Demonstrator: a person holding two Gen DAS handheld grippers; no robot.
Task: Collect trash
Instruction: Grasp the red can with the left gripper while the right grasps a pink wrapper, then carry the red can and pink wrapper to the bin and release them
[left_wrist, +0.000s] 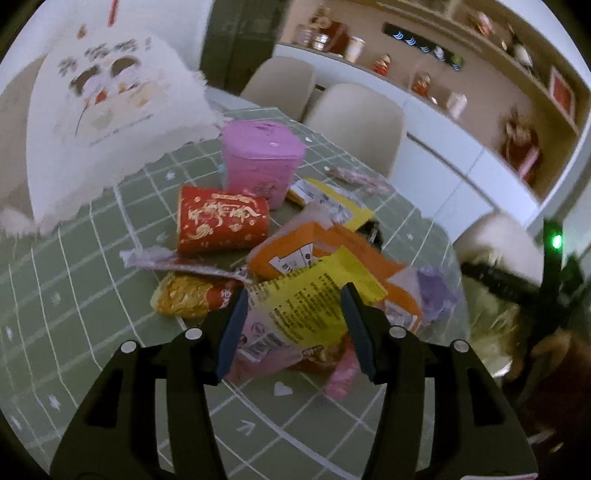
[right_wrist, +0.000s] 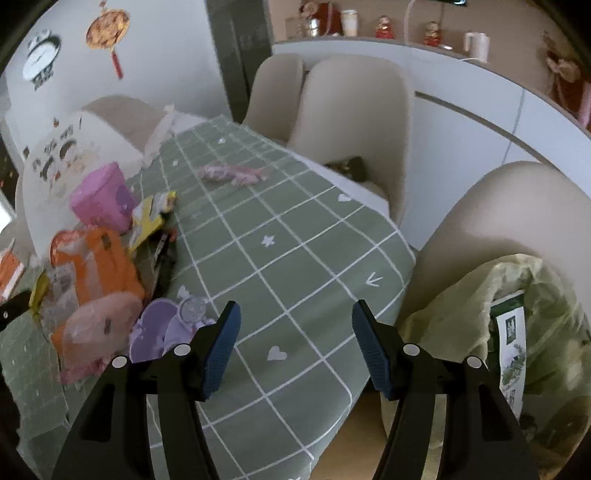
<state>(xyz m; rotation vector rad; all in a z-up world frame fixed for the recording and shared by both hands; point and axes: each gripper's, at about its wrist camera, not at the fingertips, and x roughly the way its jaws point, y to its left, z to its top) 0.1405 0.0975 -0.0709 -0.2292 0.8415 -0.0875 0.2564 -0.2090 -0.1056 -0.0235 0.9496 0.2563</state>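
A heap of trash lies on the green checked tablecloth (left_wrist: 74, 314): a yellow wrapper (left_wrist: 306, 299), an orange packet (left_wrist: 332, 243), a red paper cup (left_wrist: 221, 221) on its side and a pink tub (left_wrist: 258, 162). My left gripper (left_wrist: 295, 317) is open, its jaws on either side of the yellow wrapper. My right gripper (right_wrist: 295, 343) is open and empty above the tablecloth (right_wrist: 295, 258), right of the heap. The orange packet (right_wrist: 103, 266) and a purple lid (right_wrist: 155, 328) lie to its left. A pale green trash bag (right_wrist: 461, 314) hangs open on a chair at the right.
A white printed bag (left_wrist: 96, 122) stands at the table's far left. A pink wrapper (right_wrist: 232, 171) lies apart further up the table. Beige chairs (right_wrist: 351, 122) line the right side. A white cabinet with shelves of ornaments (left_wrist: 461, 110) runs behind them.
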